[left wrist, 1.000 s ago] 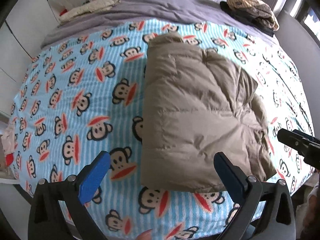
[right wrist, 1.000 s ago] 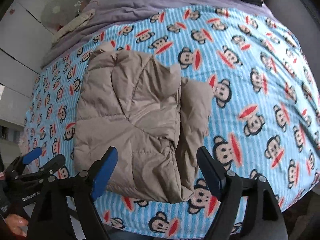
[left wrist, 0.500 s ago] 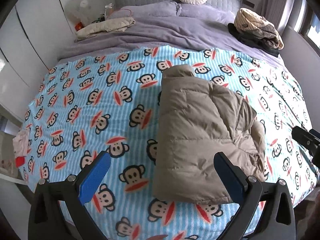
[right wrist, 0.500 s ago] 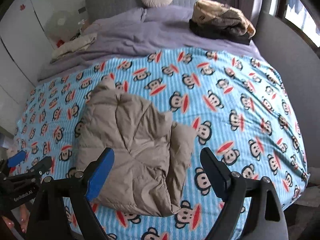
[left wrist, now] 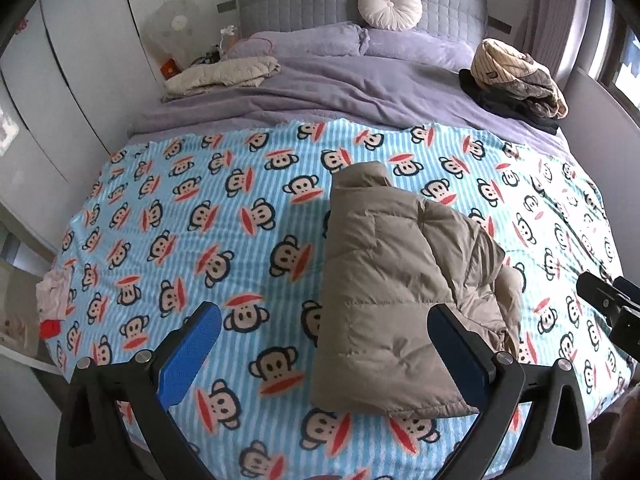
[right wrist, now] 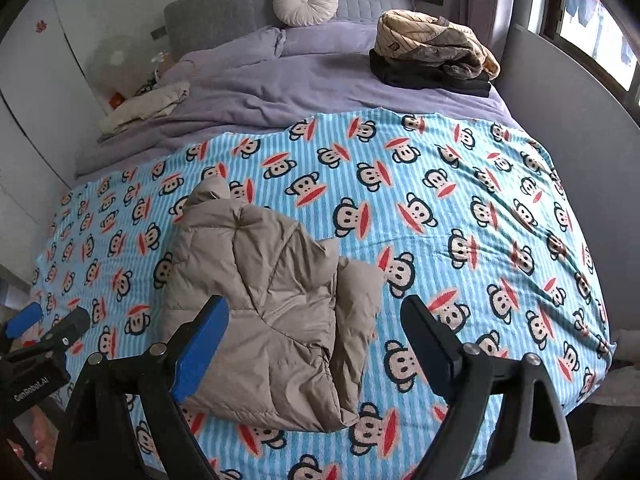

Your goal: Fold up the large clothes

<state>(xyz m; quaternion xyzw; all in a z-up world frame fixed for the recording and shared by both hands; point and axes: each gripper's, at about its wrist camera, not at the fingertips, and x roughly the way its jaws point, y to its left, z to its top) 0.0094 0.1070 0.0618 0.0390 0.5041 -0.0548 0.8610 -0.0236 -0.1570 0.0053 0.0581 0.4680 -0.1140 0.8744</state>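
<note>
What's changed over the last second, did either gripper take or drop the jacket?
Neither. Both grippers rose away from the bed and tipped up, so the headboard and round cushion now show. The left gripper and right gripper have open, empty jaws, as before. The folded jacket lies where it was on the monkey blanket, same shape; the clothes piles by the pillows are unmoved.

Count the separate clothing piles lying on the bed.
3: the folded tan jacket on the monkey blanket, a cream pile far left, a striped-and-dark stack far right. More may be hidden.
</note>
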